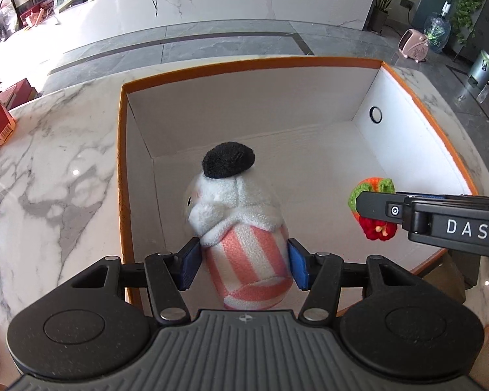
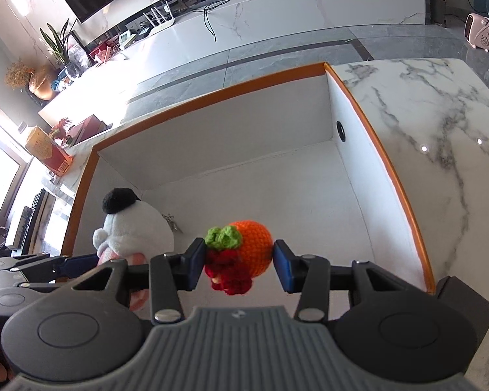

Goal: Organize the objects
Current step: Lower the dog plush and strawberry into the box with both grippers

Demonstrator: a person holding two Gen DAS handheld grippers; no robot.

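Two grippers hang over a white cardboard box with an orange rim (image 1: 244,65), which stands on a white marble surface (image 1: 58,150). The left gripper (image 1: 243,263) pinches a white plush doll with a black cap and pink-striped body (image 1: 241,228) between its blue pads. Just beside it, to its right, the right gripper (image 2: 239,264) clamps an orange crocheted fruit with green leaves and red trim (image 2: 244,251), both toys above the box's floor.
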